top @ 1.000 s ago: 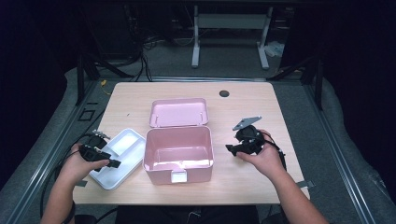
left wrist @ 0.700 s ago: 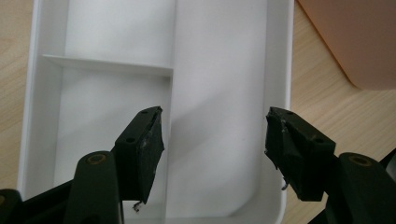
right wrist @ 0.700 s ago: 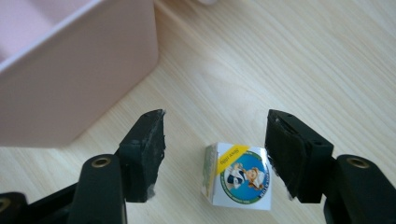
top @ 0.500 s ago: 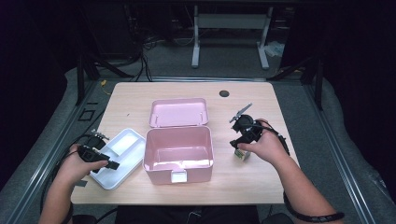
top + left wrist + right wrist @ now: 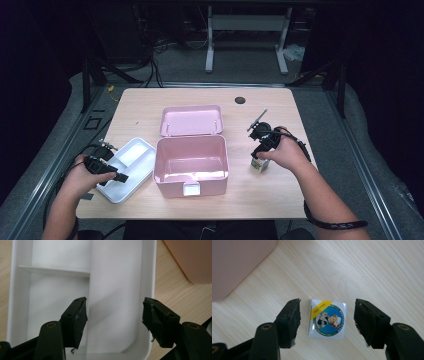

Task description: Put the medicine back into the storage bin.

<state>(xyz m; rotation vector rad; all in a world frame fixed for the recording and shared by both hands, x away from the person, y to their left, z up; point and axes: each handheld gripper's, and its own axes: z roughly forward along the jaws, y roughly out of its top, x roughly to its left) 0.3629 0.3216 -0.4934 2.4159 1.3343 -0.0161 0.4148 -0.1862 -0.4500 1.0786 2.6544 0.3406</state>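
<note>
Glossy white plastic tray (image 5: 120, 290), wood-grain table (image 5: 374, 272)

Open pink box (image 5: 190, 162), detached lid (image 5: 191, 120)

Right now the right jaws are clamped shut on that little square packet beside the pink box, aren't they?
Not clamped: the right gripper has its jaws open, standing either side of the little square packet without touching it, as the right gripper view shows. It does lie beside the pink box.
</note>
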